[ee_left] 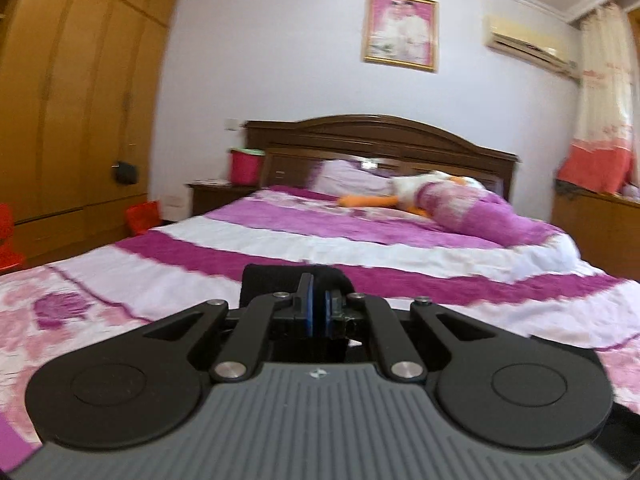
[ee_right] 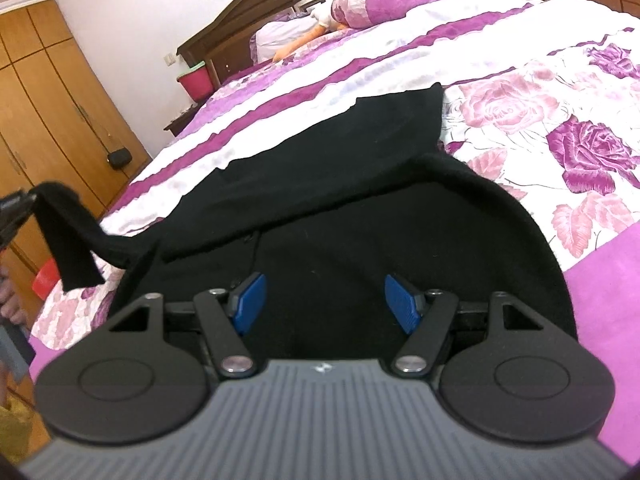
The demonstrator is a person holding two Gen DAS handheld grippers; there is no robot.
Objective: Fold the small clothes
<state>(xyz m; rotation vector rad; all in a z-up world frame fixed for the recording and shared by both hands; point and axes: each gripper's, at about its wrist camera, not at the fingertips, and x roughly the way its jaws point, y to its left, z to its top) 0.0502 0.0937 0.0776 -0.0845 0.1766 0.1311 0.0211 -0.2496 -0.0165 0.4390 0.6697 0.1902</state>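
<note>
Item: black garment (ee_right: 304, 200), soft knit, likely light and limp, spread on bed (ee_right: 520, 92); best taken by edges or cuffs. Left gripper (ee_left: 318, 300): fingers pinched a sleeve end, lifted. Right gripper (ee_right: 324, 300): fingers spread over the cloth, empty. Nearby: pillows (ee_left: 460, 208), plush toy (ee_left: 404, 190); nothing obstructed.

Bed (ee_right: 500, 40) with purple-and-white floral bedspread. Black garment (ee_right: 320, 200) lies spread near its foot; pillows (ee_left: 344, 176) and plush toy (ee_left: 404, 190) lie beside the headboard (ee_left: 380, 136).
</note>
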